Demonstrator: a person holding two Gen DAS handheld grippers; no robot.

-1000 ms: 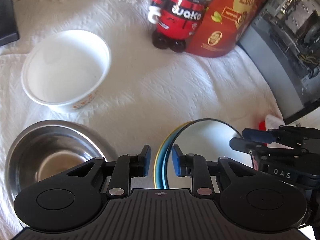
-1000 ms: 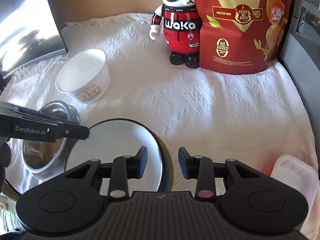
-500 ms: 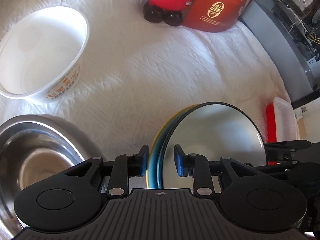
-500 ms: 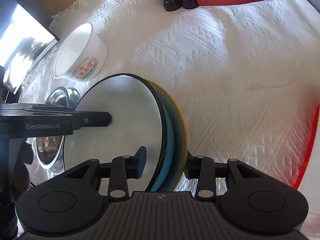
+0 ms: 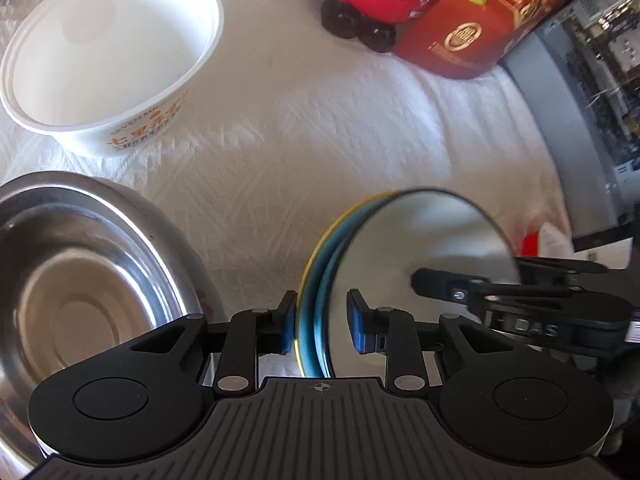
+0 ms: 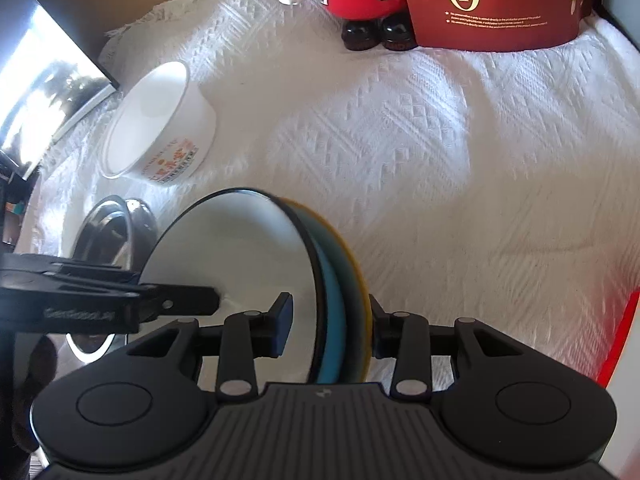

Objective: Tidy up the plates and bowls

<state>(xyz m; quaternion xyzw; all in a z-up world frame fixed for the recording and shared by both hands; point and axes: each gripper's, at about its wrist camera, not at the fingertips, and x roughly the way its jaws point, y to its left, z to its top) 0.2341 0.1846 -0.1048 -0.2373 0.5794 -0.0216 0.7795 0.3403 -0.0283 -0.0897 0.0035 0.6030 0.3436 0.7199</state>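
The stack of plates (image 5: 404, 264) stands on edge between my jaws (both pairs). My left gripper (image 5: 322, 326) straddles one rim, its right pad apart from the plate face. My right gripper (image 6: 328, 326) pinches the opposite rim.

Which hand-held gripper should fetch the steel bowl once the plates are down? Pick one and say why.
Left. The steel bowl sits just beside the left hand-held gripper. From the right hand-held gripper it lies beyond the plates and the left tool, so reaching it would probably mean crossing over.
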